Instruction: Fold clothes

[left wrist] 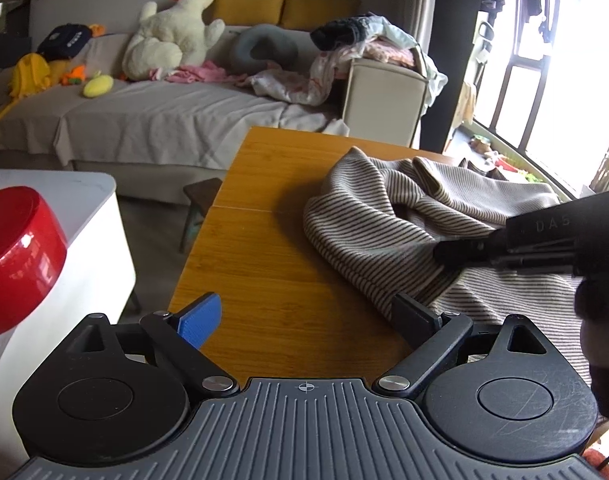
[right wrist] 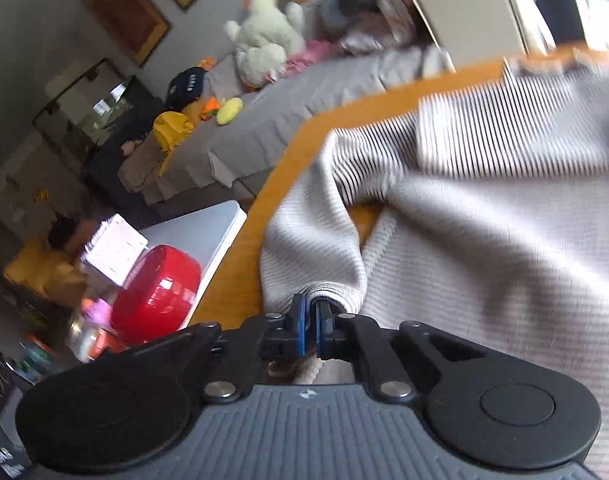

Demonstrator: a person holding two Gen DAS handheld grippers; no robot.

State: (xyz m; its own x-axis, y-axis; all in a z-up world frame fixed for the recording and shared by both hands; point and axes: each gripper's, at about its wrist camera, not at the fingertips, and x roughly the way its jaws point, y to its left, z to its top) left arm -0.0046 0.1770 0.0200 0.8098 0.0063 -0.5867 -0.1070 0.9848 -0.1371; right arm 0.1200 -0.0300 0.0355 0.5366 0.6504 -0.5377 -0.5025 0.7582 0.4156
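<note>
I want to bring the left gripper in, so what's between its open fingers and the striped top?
Only bare wooden table in the left wrist view; the left gripper is open, one finger already touching the striped top.

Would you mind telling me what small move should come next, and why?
Probably close the left gripper on the near edge of the sweater: it is open with one finger at the cloth, while the right gripper already pinches a fold, so both could then lift together.
</note>
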